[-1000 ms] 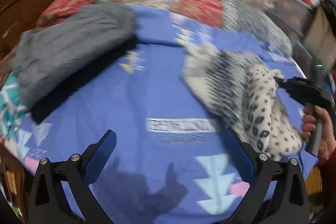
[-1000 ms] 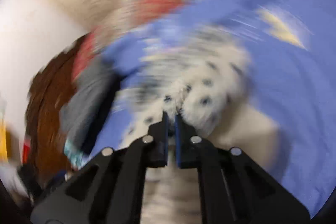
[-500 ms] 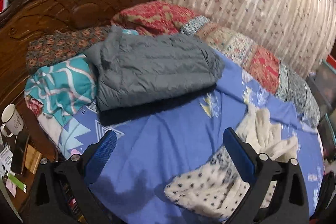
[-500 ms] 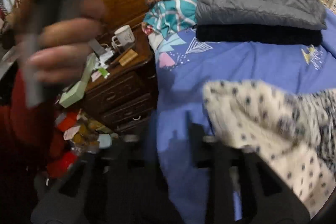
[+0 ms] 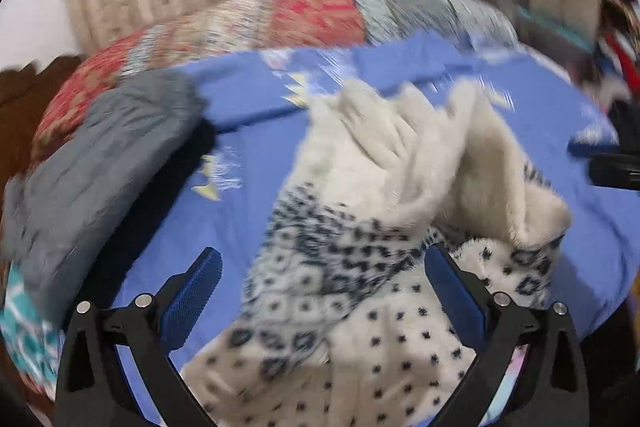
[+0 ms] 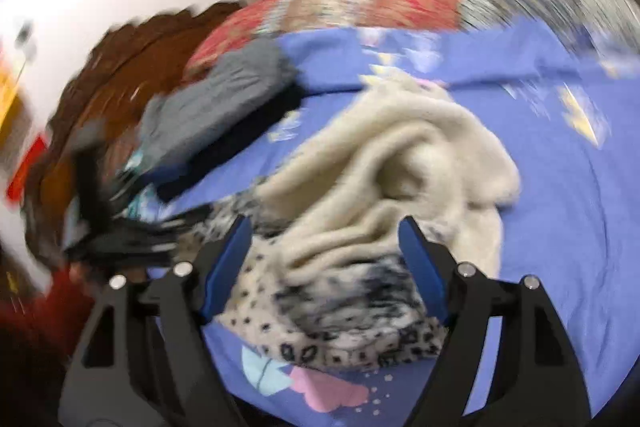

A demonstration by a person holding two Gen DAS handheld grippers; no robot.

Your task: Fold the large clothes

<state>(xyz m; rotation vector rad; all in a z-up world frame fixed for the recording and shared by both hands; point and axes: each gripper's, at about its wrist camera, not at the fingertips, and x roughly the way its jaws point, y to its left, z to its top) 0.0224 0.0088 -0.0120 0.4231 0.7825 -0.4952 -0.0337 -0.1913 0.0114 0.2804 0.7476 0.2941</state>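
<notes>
Blue patterned bed sheet point(image 5: 256, 211) covers the bed, beige curtain behind. Cream fleece garment with dark spotted print point(image 5: 360, 291) lies crumpled mid-bed, toward the near edge. Folded grey quilted jacket point(image 5: 100, 163) sits near the headboard corner. Left tongs point(image 5: 320, 291) spread, hovering over the fleece, nothing pinched. Right tongs point(image 6: 324, 259) spread, jaws just been opening, fleece beneath them but not pressed. Judgement: soft, light, bulky, floppy; best taken at hem corners or an edge.
</notes>
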